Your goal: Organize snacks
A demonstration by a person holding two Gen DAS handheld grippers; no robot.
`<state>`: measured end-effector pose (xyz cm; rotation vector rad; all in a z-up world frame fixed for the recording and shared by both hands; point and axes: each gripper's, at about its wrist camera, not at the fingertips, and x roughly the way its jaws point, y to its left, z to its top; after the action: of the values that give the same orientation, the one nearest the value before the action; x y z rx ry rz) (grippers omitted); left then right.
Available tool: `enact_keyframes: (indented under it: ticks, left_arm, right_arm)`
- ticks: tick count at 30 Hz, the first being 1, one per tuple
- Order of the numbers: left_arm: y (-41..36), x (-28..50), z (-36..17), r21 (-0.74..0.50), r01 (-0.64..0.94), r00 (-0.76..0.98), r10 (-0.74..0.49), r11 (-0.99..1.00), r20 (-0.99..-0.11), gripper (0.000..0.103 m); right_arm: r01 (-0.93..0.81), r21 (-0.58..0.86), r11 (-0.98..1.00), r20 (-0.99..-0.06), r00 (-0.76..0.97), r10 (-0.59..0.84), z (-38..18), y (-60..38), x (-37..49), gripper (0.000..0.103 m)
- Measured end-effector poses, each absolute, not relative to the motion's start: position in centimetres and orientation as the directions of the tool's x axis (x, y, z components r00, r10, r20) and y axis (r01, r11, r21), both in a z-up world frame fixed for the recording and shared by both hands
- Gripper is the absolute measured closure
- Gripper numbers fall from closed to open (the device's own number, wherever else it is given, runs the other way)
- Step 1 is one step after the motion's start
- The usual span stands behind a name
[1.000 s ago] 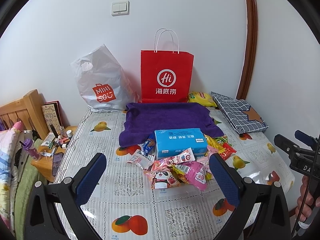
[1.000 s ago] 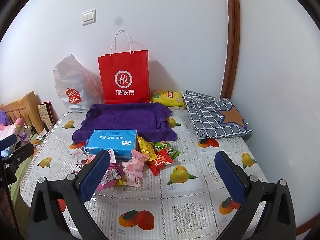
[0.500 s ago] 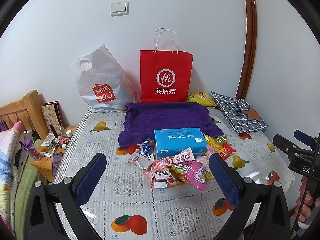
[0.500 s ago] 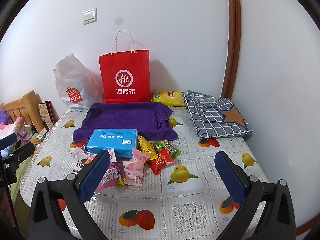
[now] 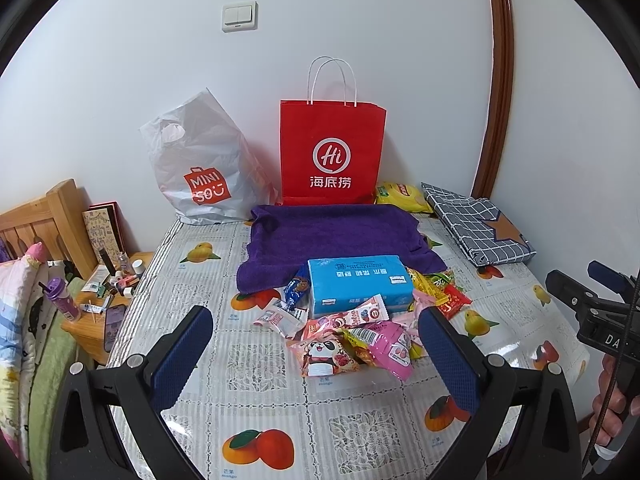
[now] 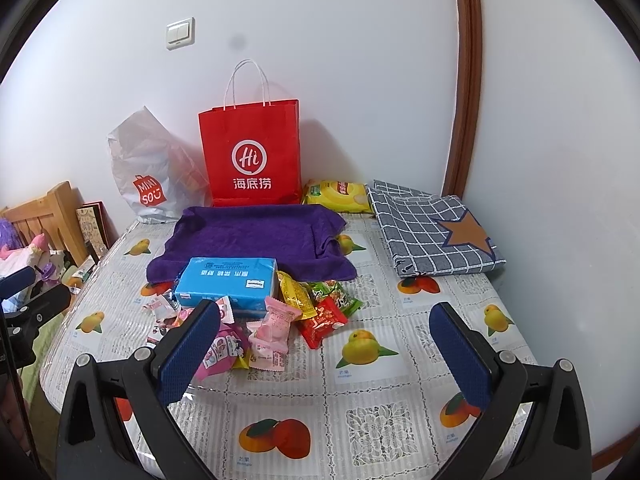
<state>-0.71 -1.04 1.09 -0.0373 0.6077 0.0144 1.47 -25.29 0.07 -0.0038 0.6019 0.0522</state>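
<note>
Both the left gripper point(image 5: 316, 354) and right gripper point(image 6: 324, 348) are held wide apart, empty. The snack pile point(image 5: 352, 336) is seen just ahead of them, between the left fingers.

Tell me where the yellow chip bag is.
The yellow chip bag lies at the table's far edge against the wall, between the red paper bag and the folded checked cloth.

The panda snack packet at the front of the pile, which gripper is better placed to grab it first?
Probably left. The left gripper is open with the panda packet between its fingers; the right gripper faces bare tablecloth.
</note>
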Motion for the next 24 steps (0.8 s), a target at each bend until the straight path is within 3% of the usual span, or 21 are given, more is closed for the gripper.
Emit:
enact_keyframes:
  ticks: [24]
  left_arm:
    - [-1.15, -0.72, 1.07, -0.028, -0.028, 0.821, 0.007, 0.999, -0.571, 0.000]
  right_arm:
    - [-0.059, 0.016, 0.998, -0.563, 0.825, 0.058, -0.21, -25.17, 1.32, 0.000]
